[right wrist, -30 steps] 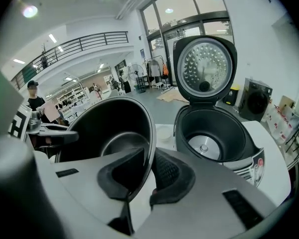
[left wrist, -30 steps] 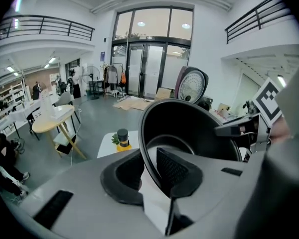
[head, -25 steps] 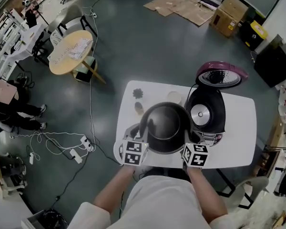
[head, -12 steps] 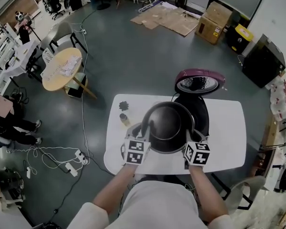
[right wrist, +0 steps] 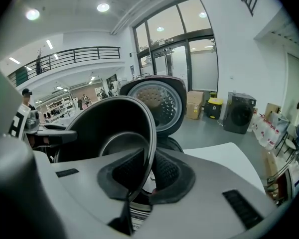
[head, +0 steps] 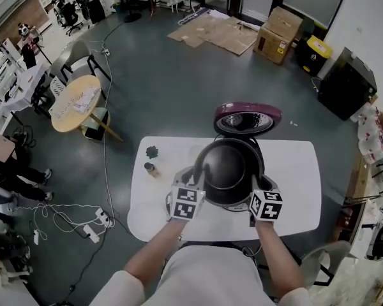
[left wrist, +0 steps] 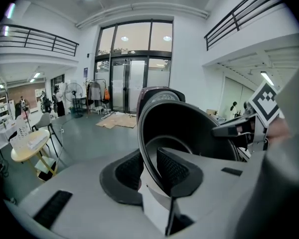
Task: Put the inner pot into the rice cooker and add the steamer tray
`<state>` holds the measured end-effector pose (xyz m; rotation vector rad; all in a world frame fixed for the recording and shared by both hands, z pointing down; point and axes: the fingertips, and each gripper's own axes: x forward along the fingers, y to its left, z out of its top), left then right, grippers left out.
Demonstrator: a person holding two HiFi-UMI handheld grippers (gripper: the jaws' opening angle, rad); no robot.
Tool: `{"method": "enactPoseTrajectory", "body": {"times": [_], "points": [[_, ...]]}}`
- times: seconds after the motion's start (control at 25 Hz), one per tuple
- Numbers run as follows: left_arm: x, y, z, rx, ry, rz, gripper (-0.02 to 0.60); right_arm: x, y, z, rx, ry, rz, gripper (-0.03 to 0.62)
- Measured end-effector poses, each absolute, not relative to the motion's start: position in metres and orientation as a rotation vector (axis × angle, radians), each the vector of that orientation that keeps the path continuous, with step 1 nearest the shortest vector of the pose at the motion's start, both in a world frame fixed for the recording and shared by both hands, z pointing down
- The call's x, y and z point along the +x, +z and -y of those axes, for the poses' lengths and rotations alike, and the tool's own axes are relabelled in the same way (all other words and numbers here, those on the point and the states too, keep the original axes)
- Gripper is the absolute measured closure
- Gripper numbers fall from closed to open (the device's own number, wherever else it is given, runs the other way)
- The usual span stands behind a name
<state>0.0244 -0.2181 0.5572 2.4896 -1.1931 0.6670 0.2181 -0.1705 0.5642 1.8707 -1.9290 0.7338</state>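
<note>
Pot (head: pixel 225 169) hangs over the open cooker (head: pixel 247 118), its rim pinched by the left claw (left wrist: pixel 148 169) and the right claw (right wrist: pixel 147 172) (one on each side), above the table (head: pixel 297 183).

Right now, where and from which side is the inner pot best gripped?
Grip the inner pot by its thin rim, from opposite sides, one jaw inside the wall and one outside, as the left gripper and right gripper do; the body looks too wide.

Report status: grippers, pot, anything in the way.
Grippers: left gripper and right gripper both shut on inner pot rim. Pot over open rice cooker, not yet seated. Its lid raised; nothing seen in the way.
</note>
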Motion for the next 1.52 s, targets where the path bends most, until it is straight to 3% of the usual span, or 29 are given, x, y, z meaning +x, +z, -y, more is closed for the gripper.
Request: {"method": "enactPoseTrajectory", "body": {"times": [0.68,1.52], "points": [[0.104,0.612,0.241,2.435,0.813,1.131,0.469,0.296,0.617,0.197,1.738,0.786,1.883,0.525],[0.112,0.685,0.250,2.262,1.176,1.047,0.439,0.300,0.692,0.222,1.397,0.756,1.803,0.482]]}}
